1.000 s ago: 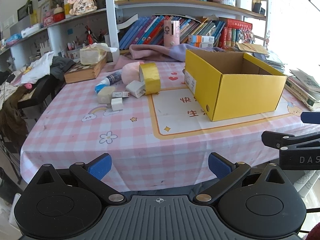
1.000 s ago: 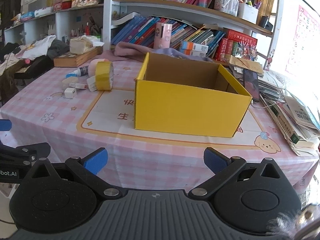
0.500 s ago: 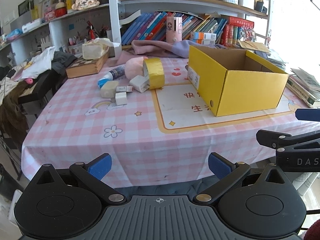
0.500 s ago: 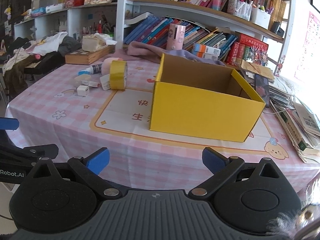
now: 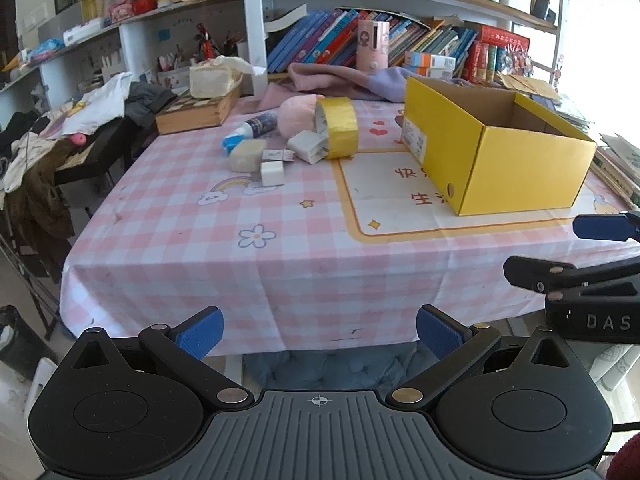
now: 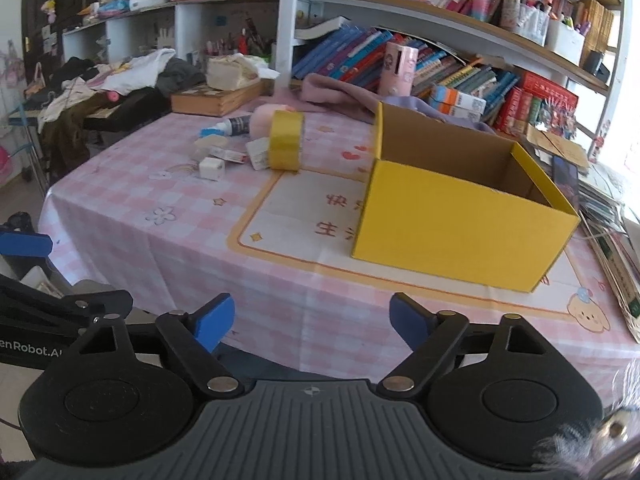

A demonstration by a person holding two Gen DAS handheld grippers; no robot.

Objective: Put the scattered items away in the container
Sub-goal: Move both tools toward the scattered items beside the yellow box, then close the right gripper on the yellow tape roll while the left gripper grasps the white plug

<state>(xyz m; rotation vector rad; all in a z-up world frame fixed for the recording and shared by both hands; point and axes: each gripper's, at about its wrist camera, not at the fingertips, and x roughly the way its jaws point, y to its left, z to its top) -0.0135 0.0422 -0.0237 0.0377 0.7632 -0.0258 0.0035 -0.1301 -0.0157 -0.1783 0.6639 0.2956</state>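
An open yellow cardboard box (image 5: 516, 168) (image 6: 460, 220) stands on the pink checked tablecloth (image 5: 248, 216) (image 6: 168, 192), looking empty. A cluster of items lies at the far left of the table: a yellow tape roll (image 5: 340, 126) (image 6: 285, 140), a pink plush (image 5: 294, 114), a blue-capped tube (image 5: 250, 130) (image 6: 226, 126), a beige block (image 5: 247, 155), white cubes (image 5: 272, 172) (image 6: 211, 168). My left gripper (image 5: 318, 332) is open and empty, in front of the table edge. My right gripper (image 6: 312, 322) is open and empty there too.
A wooden box with a tissue pack (image 5: 196, 112) and pink-purple cloth (image 5: 340, 80) lie at the table's back. Bookshelves (image 6: 440, 64) stand behind. Stacked books and papers (image 6: 612, 224) lie right of the box. A clothes-laden chair (image 5: 48, 148) stands left.
Both grippers have pulled back from the table and risen a little; the table's front edge and hanging cloth now show. Both stay open and empty. Nothing on the table moved.
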